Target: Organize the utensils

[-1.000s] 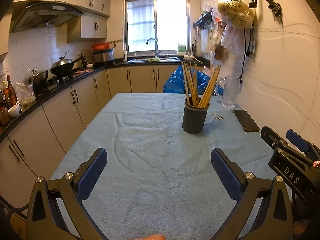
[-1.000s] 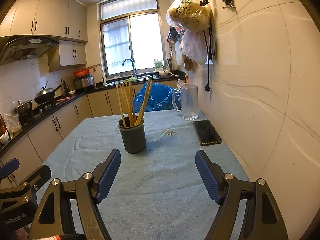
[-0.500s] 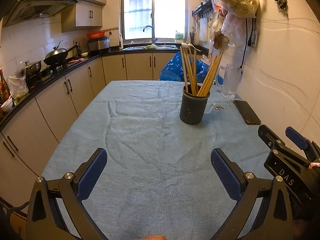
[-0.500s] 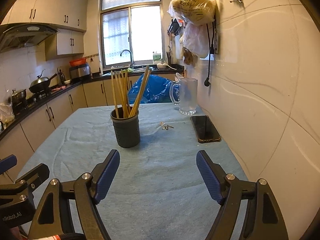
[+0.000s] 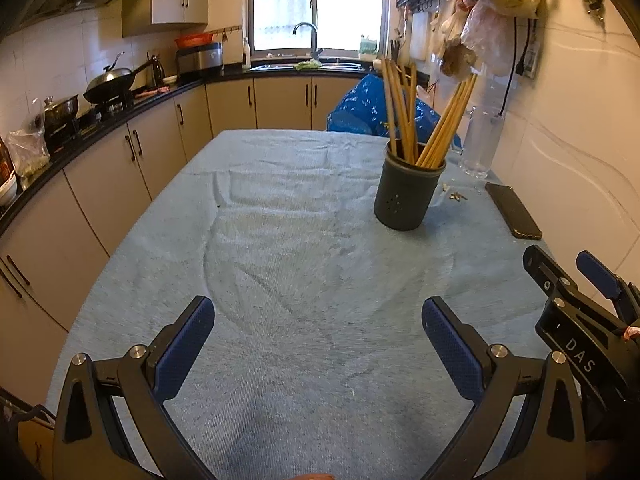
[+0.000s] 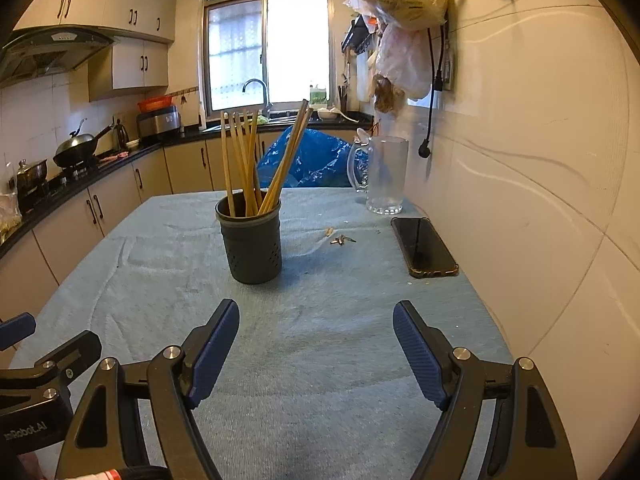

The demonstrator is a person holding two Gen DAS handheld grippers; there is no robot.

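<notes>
A dark grey perforated utensil holder [image 5: 406, 194] stands upright on the blue table cloth [image 5: 300, 264], with several wooden chopsticks [image 5: 420, 116] standing in it. It also shows in the right wrist view [image 6: 251, 238], with the chopsticks [image 6: 256, 164] leaning in it. My left gripper [image 5: 318, 330] is open and empty, low over the near part of the table. My right gripper [image 6: 316, 334] is open and empty, just in front of the holder. The right gripper also shows at the right edge of the left wrist view [image 5: 576, 280].
A black phone [image 6: 424, 246] lies near the right wall. A clear glass pitcher [image 6: 384, 176] stands behind it. Small keys or scraps [image 6: 342, 239] lie between holder and phone. A blue bag [image 6: 316, 158] sits past the table's far edge. Counters run along the left.
Both grippers have moved forward toward the holder and tilted down a little; the holder looks larger and nearer in both views. Both stayed open.
</notes>
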